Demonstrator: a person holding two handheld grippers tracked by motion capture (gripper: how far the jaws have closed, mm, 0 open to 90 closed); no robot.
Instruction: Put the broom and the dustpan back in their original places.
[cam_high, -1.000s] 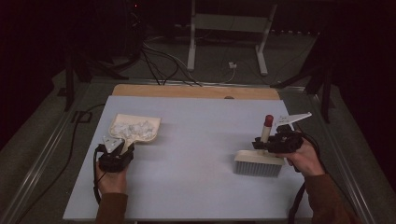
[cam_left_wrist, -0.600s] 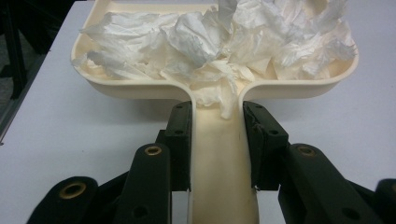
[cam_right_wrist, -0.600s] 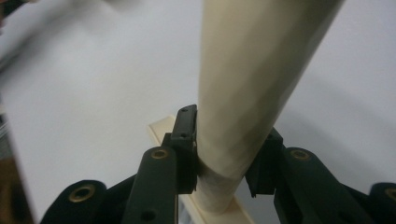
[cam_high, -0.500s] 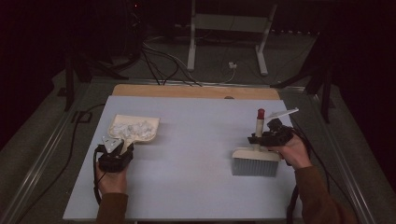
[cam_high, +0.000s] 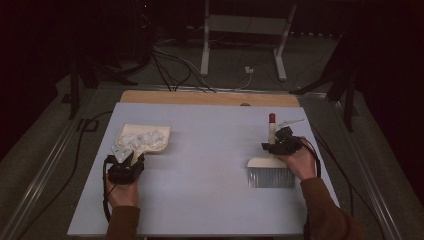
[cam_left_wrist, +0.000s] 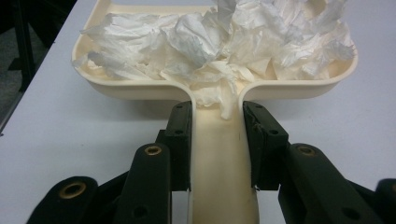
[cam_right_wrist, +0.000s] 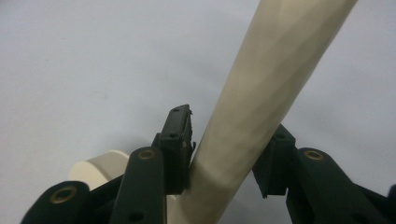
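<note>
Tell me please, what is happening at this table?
A person is cleaning up with a gripper in each hand. The left gripper is clamped on the handle of a cream dustpan full of crumpled paper. The right gripper has just been opening around the handle of a brush resting on the table.

High view: fixed above the person's side, facing forward and down, far enough to take in the whole table (cam_high: 200, 200) plus floor and stands behind. Left gripper view: rides the left gripper (cam_left_wrist: 217, 135), looks level along its jaws, very close on the dustpan (cam_left_wrist: 219, 154) handle and the crumpled paper (cam_left_wrist: 219, 42). Right gripper view: rides the right gripper (cam_right_wrist: 226, 149), tilted down at the tabletop, tight on the brush handle (cam_right_wrist: 261, 93). Shared with high view: dustpan (cam_high: 145, 142) at left, brush handle (cam_high: 272, 131) at right.
</note>
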